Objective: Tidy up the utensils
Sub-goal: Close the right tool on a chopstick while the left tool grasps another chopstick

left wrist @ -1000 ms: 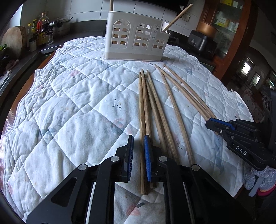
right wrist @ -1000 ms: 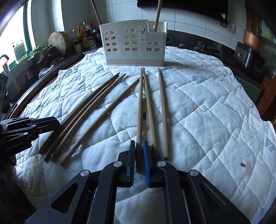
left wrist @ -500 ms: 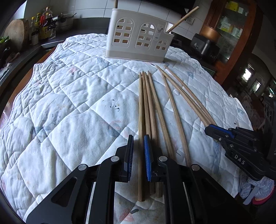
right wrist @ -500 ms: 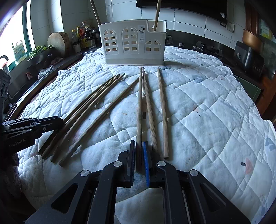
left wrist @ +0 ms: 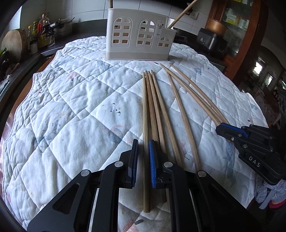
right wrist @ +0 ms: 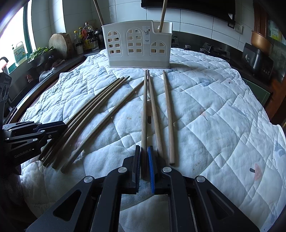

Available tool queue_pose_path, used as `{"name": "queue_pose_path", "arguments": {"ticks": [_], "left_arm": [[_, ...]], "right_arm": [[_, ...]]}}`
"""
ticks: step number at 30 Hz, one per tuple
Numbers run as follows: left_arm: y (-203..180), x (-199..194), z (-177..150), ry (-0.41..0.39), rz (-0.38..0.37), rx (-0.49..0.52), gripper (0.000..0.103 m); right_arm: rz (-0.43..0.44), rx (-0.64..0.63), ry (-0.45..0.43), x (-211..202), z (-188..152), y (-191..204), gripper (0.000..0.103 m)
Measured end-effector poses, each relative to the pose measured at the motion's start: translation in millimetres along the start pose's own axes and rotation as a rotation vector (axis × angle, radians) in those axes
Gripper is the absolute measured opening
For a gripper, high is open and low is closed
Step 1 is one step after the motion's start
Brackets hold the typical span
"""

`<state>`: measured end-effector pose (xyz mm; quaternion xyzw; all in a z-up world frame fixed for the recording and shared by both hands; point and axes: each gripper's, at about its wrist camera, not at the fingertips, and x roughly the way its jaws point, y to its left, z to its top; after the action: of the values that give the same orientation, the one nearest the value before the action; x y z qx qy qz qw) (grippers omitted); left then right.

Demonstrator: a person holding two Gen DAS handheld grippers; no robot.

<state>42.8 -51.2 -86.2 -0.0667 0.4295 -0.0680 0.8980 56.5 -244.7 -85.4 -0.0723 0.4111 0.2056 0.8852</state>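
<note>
Several wooden chopsticks lie lengthwise on the quilted cloth (left wrist: 80,110) in front of a white utensil holder (left wrist: 137,35) (right wrist: 135,44), which has two chopsticks (right wrist: 162,16) standing in it. My left gripper (left wrist: 143,142) has its jaws a narrow slit apart. The leftmost chopstick (left wrist: 145,110) lies along that slit, and cloth shows between it and the left pad. My right gripper (right wrist: 143,148) is shut on the near end of a pale chopstick (right wrist: 144,110). In the left wrist view the right gripper (left wrist: 219,127) sits over the ends of the curved chopsticks (left wrist: 196,92).
The holder stands at the far edge of the cloth-covered table. Bottles and a round wooden block (right wrist: 59,43) line the counter at the back left. A dark appliance (right wrist: 257,58) stands at the back right. In the right wrist view the left gripper (right wrist: 59,125) hangs over the dark chopsticks' ends.
The left gripper has shifted slightly, so the leftmost chopstick now lies more squarely in its gap. The right gripper has stayed on its chopstick.
</note>
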Motion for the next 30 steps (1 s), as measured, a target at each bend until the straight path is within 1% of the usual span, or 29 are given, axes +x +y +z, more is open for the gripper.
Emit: {"name": "queue_pose_path", "arguments": {"ticks": [1, 2, 7, 14, 20, 25, 30], "left_arm": [[1, 0, 2, 0.004, -0.005, -0.006, 0.010], [2, 0, 3, 0.005, -0.011, -0.009, 0.006], [6, -11, 7, -0.026, -0.034, -0.012, 0.006], [18, -42, 24, -0.125, -0.057, -0.030, 0.005], [20, -66, 47, -0.216, -0.084, -0.015, 0.005], [21, -71, 63, -0.233, -0.096, 0.013, 0.005], [22, -76, 85, -0.239, -0.100, 0.055, 0.005]], "right_arm": [[-0.002, 0.003, -0.002, -1, 0, 0, 0.007], [-0.001, 0.007, -0.005, -2, 0, 0, 0.007], [0.000, 0.001, -0.045, -17, 5, 4, 0.007], [0.005, -0.023, -0.138, -50, 28, 9, 0.007], [0.035, -0.035, -0.224, -77, 66, 9, 0.007], [0.063, -0.058, -0.261, -92, 100, 10, 0.007], [0.052, -0.092, -0.270, -99, 137, 6, 0.007]]}}
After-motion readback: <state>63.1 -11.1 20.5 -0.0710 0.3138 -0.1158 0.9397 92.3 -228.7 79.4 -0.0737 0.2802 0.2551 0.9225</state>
